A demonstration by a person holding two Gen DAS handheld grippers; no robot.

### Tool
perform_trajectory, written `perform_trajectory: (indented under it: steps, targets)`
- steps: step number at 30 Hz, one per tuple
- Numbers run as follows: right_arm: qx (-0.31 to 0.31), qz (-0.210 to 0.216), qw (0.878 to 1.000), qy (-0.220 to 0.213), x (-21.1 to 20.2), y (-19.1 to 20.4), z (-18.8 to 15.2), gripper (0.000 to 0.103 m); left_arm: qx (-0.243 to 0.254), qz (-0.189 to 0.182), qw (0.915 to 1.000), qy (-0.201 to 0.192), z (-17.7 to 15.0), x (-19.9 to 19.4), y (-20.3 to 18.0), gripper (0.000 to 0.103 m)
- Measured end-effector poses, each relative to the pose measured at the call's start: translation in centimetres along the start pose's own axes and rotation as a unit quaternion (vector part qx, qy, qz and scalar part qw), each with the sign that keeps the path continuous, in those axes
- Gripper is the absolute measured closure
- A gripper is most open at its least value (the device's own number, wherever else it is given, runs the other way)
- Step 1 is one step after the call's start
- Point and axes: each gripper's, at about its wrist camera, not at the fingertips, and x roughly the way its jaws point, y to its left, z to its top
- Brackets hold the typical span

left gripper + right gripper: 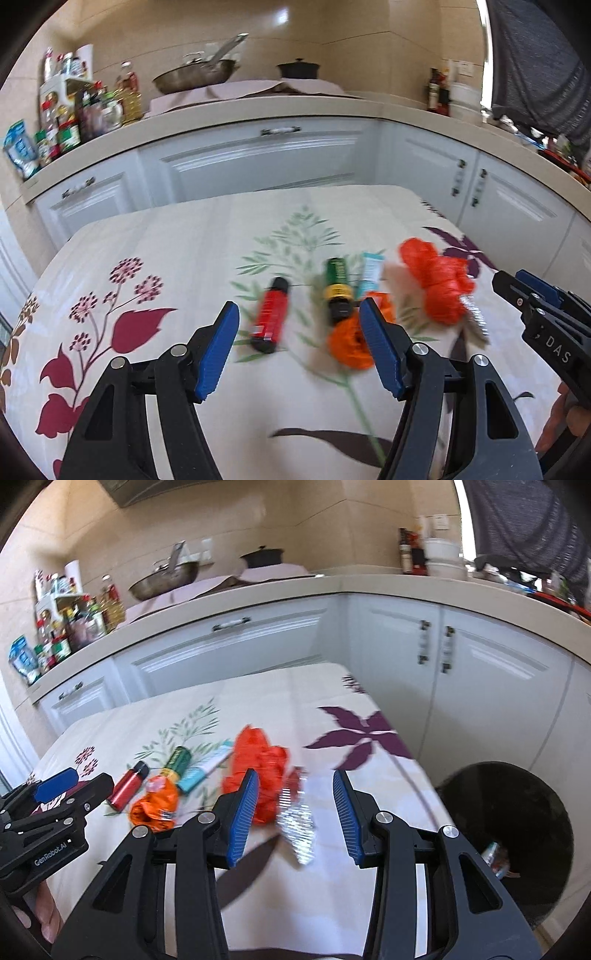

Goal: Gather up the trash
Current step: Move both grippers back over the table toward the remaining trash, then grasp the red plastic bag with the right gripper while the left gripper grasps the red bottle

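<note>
Left tool angled down over table, spread, empty, right tool likewise.

I see white cabinets under a beige counter, tiled wall behind, daylit.

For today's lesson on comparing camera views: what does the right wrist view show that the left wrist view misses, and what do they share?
Only the right wrist view: a black bin beside the table, with some rubbish already inside.

Only the left wrist view: the dark red flower print on the near left of the tablecloth.

Both: the red lighter, green tube, orange wrapper, red bag, foil wrapper, and both hand-held grippers, left and right, open and empty.
</note>
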Motion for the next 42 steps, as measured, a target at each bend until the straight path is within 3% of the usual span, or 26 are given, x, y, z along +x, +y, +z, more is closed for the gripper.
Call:
perform_trajectory:
  steps: [13, 15, 22, 25, 30, 38, 42]
  targets:
    - [-0.025, 0.005, 0.999, 0.037, 4.5, 2.9, 1.6, 0.062, -0.027, 0.017, 0.9993, 0.018, 0.4, 1.5, 4.6, 0.037]
    - [-0.030, 0.000, 0.999, 0.043, 5.1, 3.1, 1.8, 0.053, -0.030, 0.014, 0.9992, 0.021, 0.4, 1.7, 4.8, 0.036]
    - [-0.054, -0.010, 0.996, 0.068, 7.0, 4.0, 1.8, 0.053, -0.025, 0.006, 0.9992, 0.029, 0.5, 2.4, 4.9, 0.033]
    - [-0.058, -0.007, 0.995, 0.085, 7.7, 4.1, 1.7, 0.060, -0.029, 0.000, 0.9989, 0.038, 0.4, 2.9, 5.1, 0.033]
    - [-0.062, -0.004, 0.995, 0.074, 7.5, 4.3, 1.8, 0.070, -0.029, -0.006, 0.9987, 0.042, 0.4, 3.0, 4.9, 0.033]
    - [-0.051, 0.009, 0.997, 0.056, 6.3, 4.3, 1.9, 0.071, -0.016, -0.011, 0.9986, 0.050, 0.3, 3.7, 4.0, 0.033]
    - [-0.045, 0.016, 0.997, 0.055, 6.1, 4.0, 1.9, 0.071, -0.009, -0.014, 0.9979, 0.063, 0.1, 4.3, 3.6, 0.044]
